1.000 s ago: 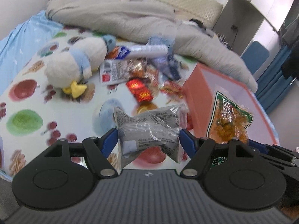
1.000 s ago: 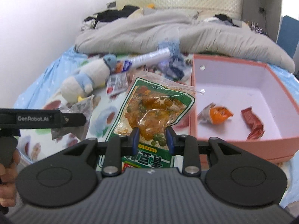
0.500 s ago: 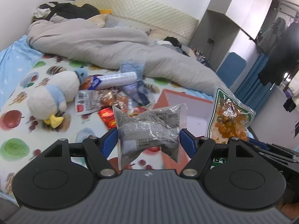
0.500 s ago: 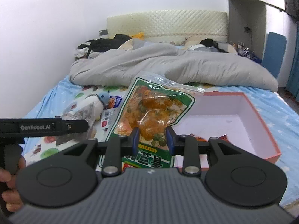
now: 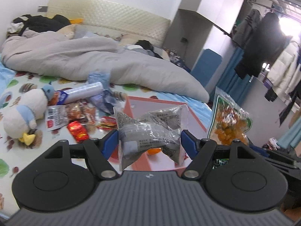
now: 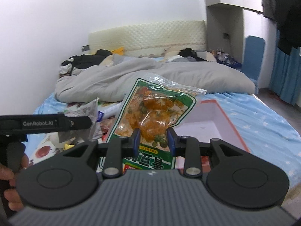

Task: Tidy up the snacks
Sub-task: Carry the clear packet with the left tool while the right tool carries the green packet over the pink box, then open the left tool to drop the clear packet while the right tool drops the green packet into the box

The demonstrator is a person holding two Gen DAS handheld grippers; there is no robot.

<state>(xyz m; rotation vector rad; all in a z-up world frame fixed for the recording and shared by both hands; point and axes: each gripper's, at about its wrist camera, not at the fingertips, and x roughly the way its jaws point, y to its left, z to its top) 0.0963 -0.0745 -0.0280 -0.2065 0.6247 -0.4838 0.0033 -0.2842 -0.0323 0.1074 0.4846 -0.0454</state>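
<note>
Grey foil packet [image 5: 150,131] is clamped crosswise in the left gripper [image 5: 149,143], long axis running jaw to jaw. Pink box [image 5: 193,116] lies just ahead and below it, open side up, so the left hand looks nearer the drop. Further right, the green-bordered pouch [image 6: 152,116] stands upright, pinched at its lower part by the right gripper [image 6: 153,141]; the box sits ahead and right of it. Loose snacks [image 5: 77,113] remain on the bedsheet [image 5: 11,101] left of the box.
</note>
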